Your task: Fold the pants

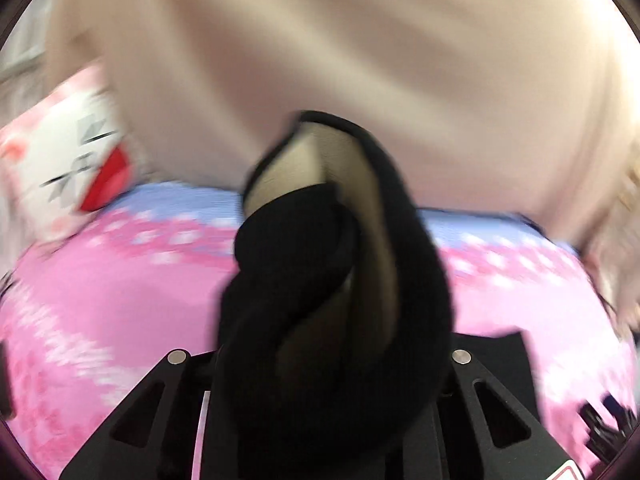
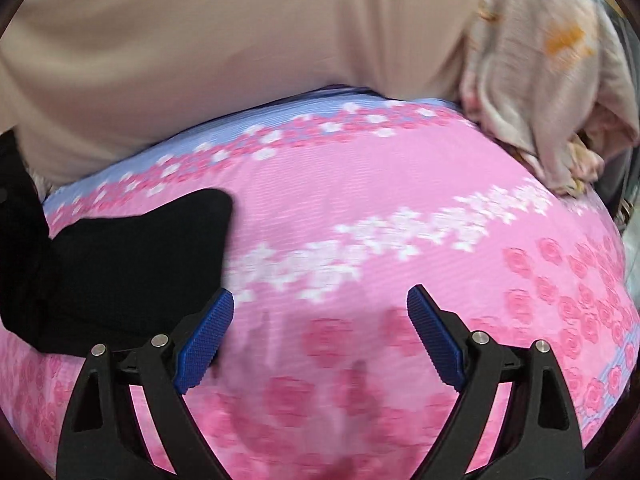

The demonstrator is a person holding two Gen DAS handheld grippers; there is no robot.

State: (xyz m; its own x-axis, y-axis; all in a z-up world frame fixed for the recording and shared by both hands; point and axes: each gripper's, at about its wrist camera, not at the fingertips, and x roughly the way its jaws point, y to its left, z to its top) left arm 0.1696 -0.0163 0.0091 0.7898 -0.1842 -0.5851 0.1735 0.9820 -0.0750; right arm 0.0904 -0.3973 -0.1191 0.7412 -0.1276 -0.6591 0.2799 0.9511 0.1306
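Black knit fabric, the pants (image 1: pixel 320 280), fills the middle of my left wrist view, bunched and twisted directly over my left claw (image 1: pixel 320 364). The pads are hidden under the cloth, but the jaws stand fully closed and the cloth rises straight out from between the arms, so I judge a firm pinch on a gathered part of the garment, lifted clear of the pink flowered bedspread (image 1: pixel 100 300). A paler lining or inner face shows within the twist; which edge of the garment this is, I cannot tell. In the right wrist view my right claw (image 2: pixel 320 316) stands wide, blue pads (image 2: pixel 208 332) apart with nothing between them, above bare bedspread. More of the pants lies on the spread at the near left of that view, just beside my left-hand pad but not touched by it. A beige cover (image 2: pixel 200 40) lies along the far side, a pale printed cloth (image 2: pixel 540 80) at the far right, and a white and pink cushion (image 1: pixel 68 152) at the far left of the left view. Judgement: the work is at the opening stage, picking up and straightening; no fold is visible. The next move calls for my right claw to shift left and take a second edge, so the garment can be stretched flat between both grips. The bunching suggests the cloth may hang twisted unless shaken out first.
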